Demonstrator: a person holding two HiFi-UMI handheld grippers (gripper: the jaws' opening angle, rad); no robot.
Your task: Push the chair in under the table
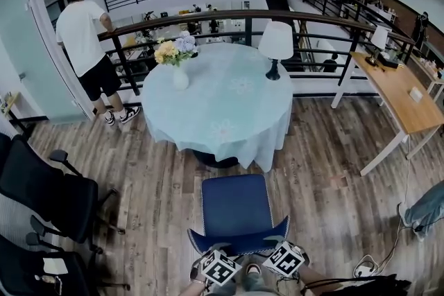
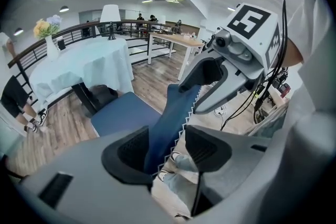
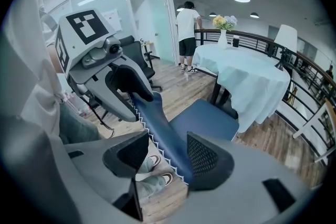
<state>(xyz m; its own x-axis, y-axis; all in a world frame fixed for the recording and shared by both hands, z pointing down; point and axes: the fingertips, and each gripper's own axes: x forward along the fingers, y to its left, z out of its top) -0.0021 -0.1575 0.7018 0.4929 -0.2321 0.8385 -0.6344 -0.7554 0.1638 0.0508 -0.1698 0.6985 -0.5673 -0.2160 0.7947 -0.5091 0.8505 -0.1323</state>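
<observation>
Head view: looks steeply down on a blue chair (image 1: 236,208) standing on the wood floor (image 1: 333,170) at the near side of a round table (image 1: 222,104) draped in a pale blue cloth. Faces the table, seat front close to the hem of the cloth but not under it, with the table's dark base (image 1: 215,161) just beyond. On the cloth, well apart: a white vase of flowers (image 1: 177,59) and a white-shaded lamp (image 1: 275,45). Left gripper view: finds the left gripper (image 2: 167,147) astride the top of the chair's back, jaws wide apart, the blue padding lying against the pad nearer the seat and leaving a gap to the other, so no squeeze on it. Right gripper view: much the same for the right gripper (image 3: 160,157), jaws spread, the back's zigzag-stitched edge between them, touching the pad nearer the seat, clear of the other. Side by side on the back's upper edge, marker cubes upward. Beyond the table, a black railing (image 1: 208,17) with a person (image 1: 83,38) standing at it; to the left, black office chairs (image 1: 45,194); to the right, a wooden desk (image 1: 402,97).
</observation>
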